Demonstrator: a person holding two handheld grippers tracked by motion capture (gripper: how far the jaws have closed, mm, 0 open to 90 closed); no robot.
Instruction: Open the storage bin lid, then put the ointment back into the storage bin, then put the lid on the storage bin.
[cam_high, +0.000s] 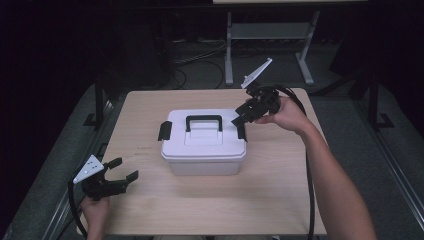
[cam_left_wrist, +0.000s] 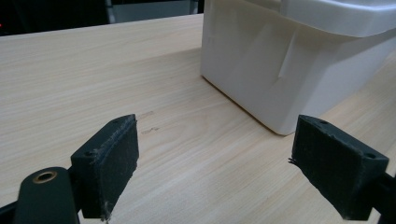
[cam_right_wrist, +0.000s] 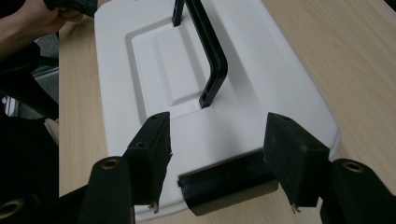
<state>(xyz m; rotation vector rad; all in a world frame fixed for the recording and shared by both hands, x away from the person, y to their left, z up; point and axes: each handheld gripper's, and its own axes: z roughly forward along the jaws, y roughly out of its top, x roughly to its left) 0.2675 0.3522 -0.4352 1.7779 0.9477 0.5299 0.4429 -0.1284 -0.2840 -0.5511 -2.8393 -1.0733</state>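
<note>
A white lidded storage box (cam_high: 202, 150) stands mid-table, with a black carry handle (cam_high: 203, 121) lying on its lid and a black latch (cam_high: 165, 131) on its left end. My right gripper (cam_high: 241, 117) hovers at the box's right end, over the right latch (cam_right_wrist: 224, 183). There its jaws stand open on either side of the latch, which angles out from the lid (cam_right_wrist: 140, 70); a gap shows beside the left pad (cam_right_wrist: 156, 154). My left gripper (cam_high: 126, 168) rests near the table's front left, open and empty, facing the box's wall (cam_left_wrist: 261, 70).
The wooden table (cam_high: 150, 210) has bare room in front of the box and to both sides. Cables trail from both grippers. A desk frame (cam_high: 270, 35) stands on the floor beyond the far edge. The other hand (cam_right_wrist: 32, 21) appears past the box.
</note>
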